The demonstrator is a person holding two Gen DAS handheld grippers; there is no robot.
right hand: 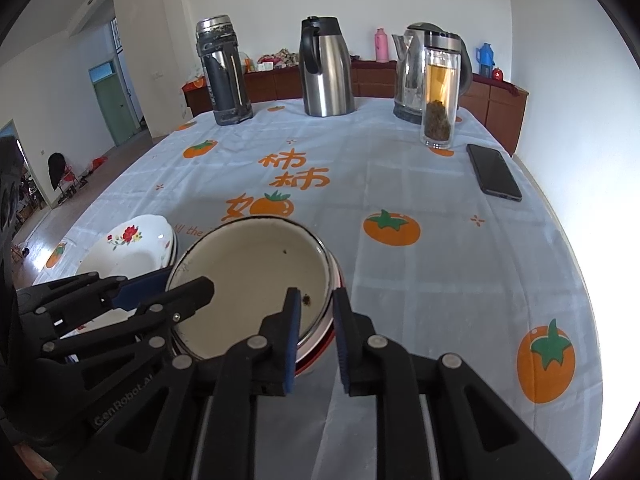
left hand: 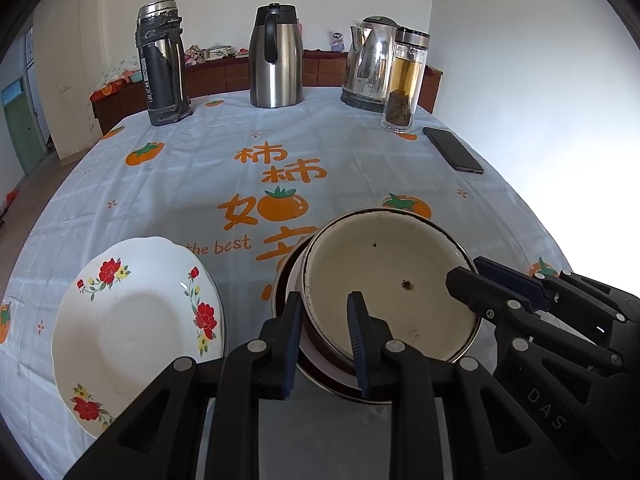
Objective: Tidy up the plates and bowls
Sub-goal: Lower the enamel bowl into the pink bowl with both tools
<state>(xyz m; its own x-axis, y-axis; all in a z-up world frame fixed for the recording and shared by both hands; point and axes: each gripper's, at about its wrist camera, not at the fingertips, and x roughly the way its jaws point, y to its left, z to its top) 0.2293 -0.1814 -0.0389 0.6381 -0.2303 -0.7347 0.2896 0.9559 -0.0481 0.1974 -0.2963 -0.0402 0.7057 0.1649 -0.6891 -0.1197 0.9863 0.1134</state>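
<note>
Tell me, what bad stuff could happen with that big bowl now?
The enamel bowl sits nested in a red-rimmed dish, with the left gripper and right gripper astride its rim. An uneven lift could tip it, or drag the dish up too. The floral plate lies close beside it and might get bumped.

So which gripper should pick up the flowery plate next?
Probably left. The flowery plate lies right beside the left gripper. The right gripper sits at the far rim of the bowl, so the bowl is in its way.
</note>
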